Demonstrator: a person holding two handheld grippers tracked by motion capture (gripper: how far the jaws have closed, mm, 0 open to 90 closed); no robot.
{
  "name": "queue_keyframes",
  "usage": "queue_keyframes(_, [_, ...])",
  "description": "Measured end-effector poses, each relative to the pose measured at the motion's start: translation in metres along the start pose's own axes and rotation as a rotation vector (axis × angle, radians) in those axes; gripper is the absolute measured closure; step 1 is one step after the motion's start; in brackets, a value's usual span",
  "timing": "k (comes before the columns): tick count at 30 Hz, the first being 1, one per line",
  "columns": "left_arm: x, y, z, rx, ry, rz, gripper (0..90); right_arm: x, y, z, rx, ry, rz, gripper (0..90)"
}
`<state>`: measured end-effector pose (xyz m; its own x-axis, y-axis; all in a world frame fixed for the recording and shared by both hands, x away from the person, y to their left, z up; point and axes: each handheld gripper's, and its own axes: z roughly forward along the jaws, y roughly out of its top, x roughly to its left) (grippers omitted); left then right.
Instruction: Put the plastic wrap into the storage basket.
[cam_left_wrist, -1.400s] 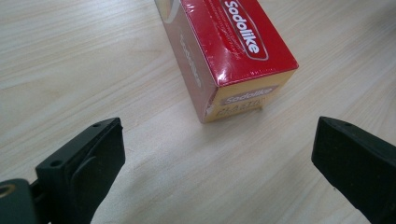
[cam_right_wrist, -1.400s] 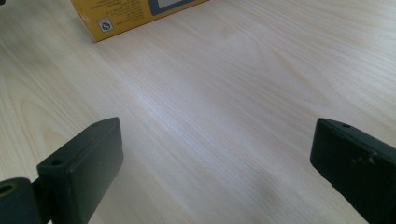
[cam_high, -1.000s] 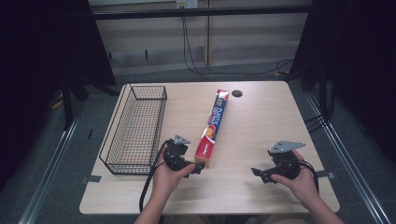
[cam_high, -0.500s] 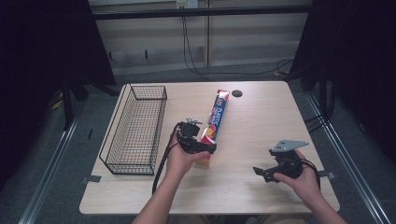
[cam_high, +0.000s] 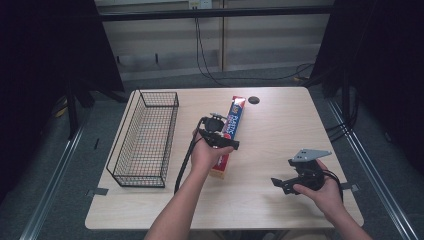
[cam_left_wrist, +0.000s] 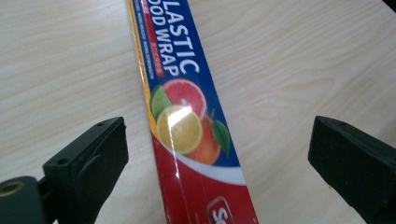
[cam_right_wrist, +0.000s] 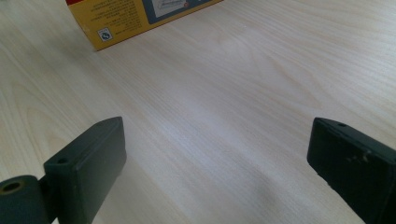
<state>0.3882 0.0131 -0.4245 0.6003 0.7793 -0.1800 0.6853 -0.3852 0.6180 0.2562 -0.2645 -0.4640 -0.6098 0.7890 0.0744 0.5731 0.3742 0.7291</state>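
A long plastic food wrap box (cam_high: 235, 116), blue and red with citrus fruit printed on it, lies on the table, running from the back centre toward the front. My left gripper (cam_high: 220, 134) hovers over the box's middle, open, with one jaw on each side of the box (cam_left_wrist: 187, 121) and neither touching it. My right gripper (cam_high: 281, 183) is held low over bare wood at the front right, open and with nothing between its jaws. The box's yellow near end (cam_right_wrist: 135, 18) lies beyond the right jaws.
A black wire basket (cam_high: 145, 137) stands along the table's left side. A small black disc (cam_high: 253, 100) lies near the back edge, just right of the box's far end. Bare wood (cam_high: 280, 135) spreads between the two grippers.
My left gripper has moved from the table's front edge forward and over the middle of the wrap box. The right gripper has barely shifted.
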Motion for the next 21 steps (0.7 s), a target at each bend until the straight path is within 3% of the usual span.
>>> queue_keyframes(3, [0.0, 0.006, 0.006, -0.016, 0.005, -0.017, 6.1, 0.0, 0.0, 0.0, 0.002, 0.002, 0.002, 4.3])
queue_keyframes(7, [0.003, 0.012, 0.013, 0.006, 0.02, -0.027, 7.9, 0.0, 0.001, 0.001, 0.003, 0.006, -0.007, 4.4])
queue_keyframes(12, [0.004, 0.018, 0.021, 0.0, 0.028, -0.045, 9.4, 0.001, 0.002, 0.002, 0.002, 0.0, -0.016, 4.4])
queue_keyframes(14, [0.006, 0.019, 0.022, 0.016, 0.032, -0.027, 9.7, 0.001, 0.002, 0.002, 0.002, -0.002, -0.017, 4.4])
queue_keyframes(16, [0.005, 0.019, 0.027, 0.02, 0.039, -0.048, 10.2, 0.0, 0.002, 0.001, 0.0, 0.002, -0.022, 4.4])
queue_keyframes(21, [0.007, 0.02, 0.037, 0.037, 0.057, -0.043, 12.1, 0.001, 0.003, 0.001, -0.002, 0.005, -0.018, 4.4])
